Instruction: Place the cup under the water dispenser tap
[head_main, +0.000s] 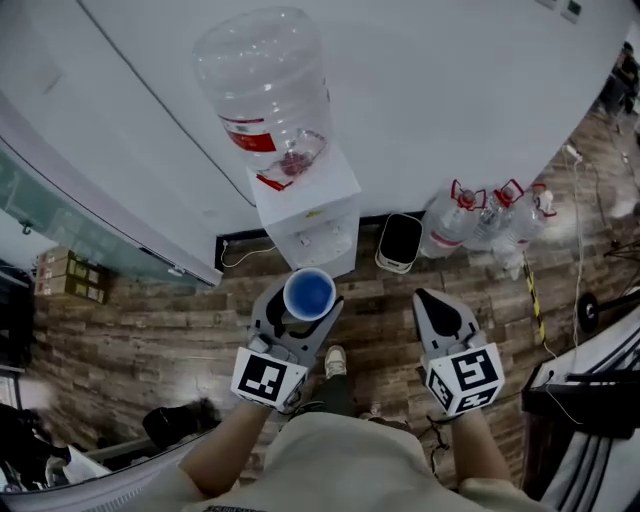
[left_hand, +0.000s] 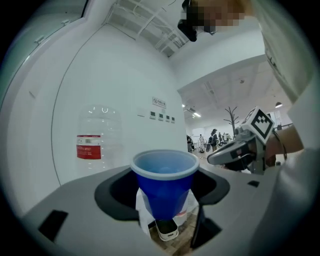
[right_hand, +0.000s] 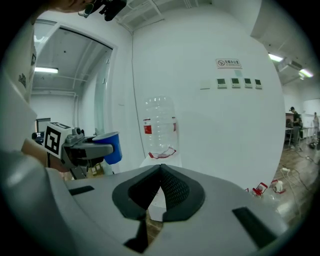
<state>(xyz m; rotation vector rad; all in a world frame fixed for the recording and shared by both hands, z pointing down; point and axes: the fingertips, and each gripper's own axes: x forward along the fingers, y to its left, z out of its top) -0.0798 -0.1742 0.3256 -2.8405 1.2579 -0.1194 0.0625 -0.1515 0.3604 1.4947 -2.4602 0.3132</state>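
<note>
Left gripper (head_main: 298, 316) has its jaws clamped on the blue cup (head_main: 309, 293). They hold it round the body below the rim, so the mouth stays free and faces up, ready to go under a spout. The cup is upright and looks empty, with its blue bottom visible from above. The grip is from the side with the gripper about level, which makes sense for sliding the cup straight into the recess instead of dropping it in from the top. The white water dispenser (head_main: 305, 205) stands against the wall with a clear, seemingly empty bottle (head_main: 262, 75) upended on it. The cup is in front of the dispenser's face and not yet under the tap; the right gripper view shows it apart from the cabinet, off to its side. The taps (head_main: 316, 236) are probably the small knobs on the front panel, but they are too small here to tell which one is meant. Right gripper (head_main: 428, 303) has its jaws pressed together with nothing between them, and it is held out to the side of the cup, likely just kept out of the way since one gripper can do this job. Spare bottles (head_main: 478, 218) and a small bin (head_main: 400, 243) stand on the wood floor beside the dispenser, clear of the approach. Judged stage: carrying the cup in, with placement not done.
</note>
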